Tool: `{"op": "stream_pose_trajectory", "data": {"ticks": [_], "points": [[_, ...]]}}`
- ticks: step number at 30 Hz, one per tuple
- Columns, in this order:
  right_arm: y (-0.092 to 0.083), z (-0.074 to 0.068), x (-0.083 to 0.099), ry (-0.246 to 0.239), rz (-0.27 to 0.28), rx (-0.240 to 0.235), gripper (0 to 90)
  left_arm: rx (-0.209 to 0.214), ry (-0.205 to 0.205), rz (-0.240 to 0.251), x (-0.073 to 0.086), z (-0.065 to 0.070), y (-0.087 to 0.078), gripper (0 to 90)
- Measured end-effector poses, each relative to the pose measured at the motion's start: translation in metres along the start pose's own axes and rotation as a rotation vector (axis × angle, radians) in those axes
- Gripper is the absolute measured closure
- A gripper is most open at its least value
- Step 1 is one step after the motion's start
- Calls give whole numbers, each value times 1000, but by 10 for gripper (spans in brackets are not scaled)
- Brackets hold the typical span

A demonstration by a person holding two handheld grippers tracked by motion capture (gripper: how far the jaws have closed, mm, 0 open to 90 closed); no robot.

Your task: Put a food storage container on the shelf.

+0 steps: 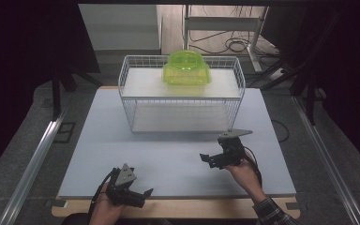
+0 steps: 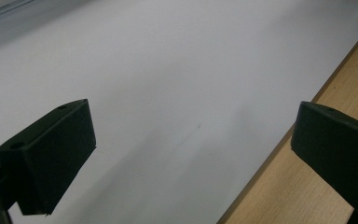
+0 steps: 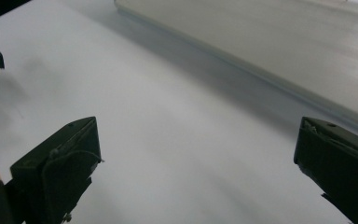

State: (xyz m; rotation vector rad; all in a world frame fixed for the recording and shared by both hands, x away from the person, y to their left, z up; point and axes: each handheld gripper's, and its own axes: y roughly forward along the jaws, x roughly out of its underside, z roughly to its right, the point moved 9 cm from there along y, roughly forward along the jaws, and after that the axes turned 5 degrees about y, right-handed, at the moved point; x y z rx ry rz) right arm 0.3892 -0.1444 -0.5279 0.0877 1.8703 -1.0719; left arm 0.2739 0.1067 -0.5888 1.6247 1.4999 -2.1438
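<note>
Claws both released, empty: left claw [image 1: 143,194] at surface [image 1: 168,164] near edge; right claw [image 1: 206,158] nearer green container [image 1: 186,68], far ahead atop wire rack [image 1: 182,93].

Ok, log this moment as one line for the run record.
left gripper: open, empty | right gripper: open, empty | green container: on wire rack top shelf, untouched

A pale grey table [image 1: 168,164] carries 1 white wire rack [image 1: 181,93]; its wooden edge shows, seemingly bare.
</note>
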Motion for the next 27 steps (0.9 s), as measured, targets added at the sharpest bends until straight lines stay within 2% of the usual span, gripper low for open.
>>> {"op": "stream_pose_trajectory", "data": {"ticks": [12,16,21,27], "points": [[-7,-8,35,-39,-23,0,0,-4,13,-5,1,0,2,0],[-6,-9,48,-47,-49,13,0,-3,17,-8,2,1,3,0],[-1,-10,65,-41,-111,9,0,-3,22,-16,3,1,4,0],[0,-8,67,-48,-121,26,0,-3,23,-17,2,1,5,0]]}}
